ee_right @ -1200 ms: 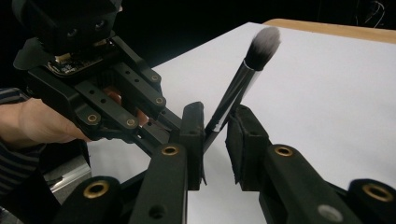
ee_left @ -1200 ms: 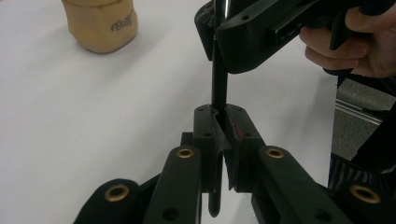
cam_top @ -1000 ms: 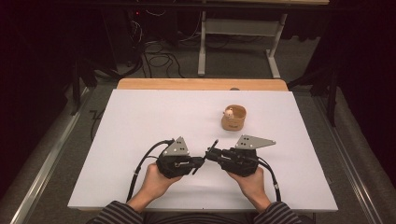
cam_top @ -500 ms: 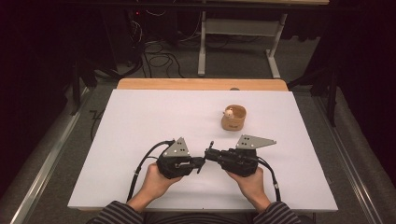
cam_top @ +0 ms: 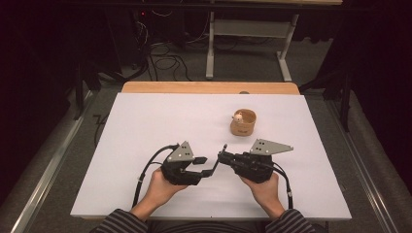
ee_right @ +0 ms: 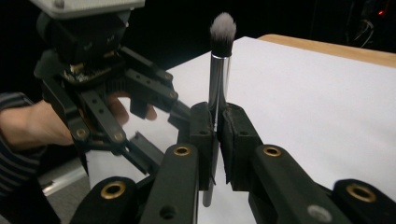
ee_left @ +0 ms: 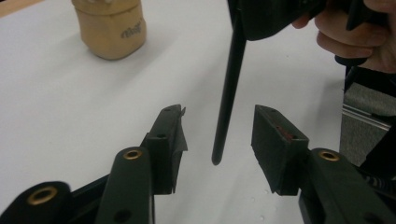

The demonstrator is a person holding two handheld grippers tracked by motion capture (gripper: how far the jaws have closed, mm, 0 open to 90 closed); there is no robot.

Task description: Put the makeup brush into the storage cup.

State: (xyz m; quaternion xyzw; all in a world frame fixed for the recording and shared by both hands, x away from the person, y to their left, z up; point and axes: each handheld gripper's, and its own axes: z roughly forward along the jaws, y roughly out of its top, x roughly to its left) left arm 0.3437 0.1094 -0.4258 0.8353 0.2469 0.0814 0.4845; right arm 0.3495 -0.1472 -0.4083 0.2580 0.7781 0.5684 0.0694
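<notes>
Now the left gripper (cam_top: 210, 166) has just spread its jaws off the makeup brush's (ee_right: 219, 70) black handle, which hangs free between them. The right gripper (ee_right: 217, 126) alone pinches the brush, so the handover looks done; the tan cup (cam_top: 242, 122) waits beyond.

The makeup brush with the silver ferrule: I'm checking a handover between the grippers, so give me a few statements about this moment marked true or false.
1. The right gripper is clamped on the black-handled makeup brush with the silver ferrule. True.
2. The left gripper squeezes the brush handle. False: its jaws have just been opening and stand apart on either side of the handle, not touching it.
3. The tan wooden cup lies tipped on its side. False: it stands upright on the white table.
4. The brush's bristles are grey-white at the tip. True.
5. The cup sits between the two grippers. False: it stands farther off, beyond them.
</notes>
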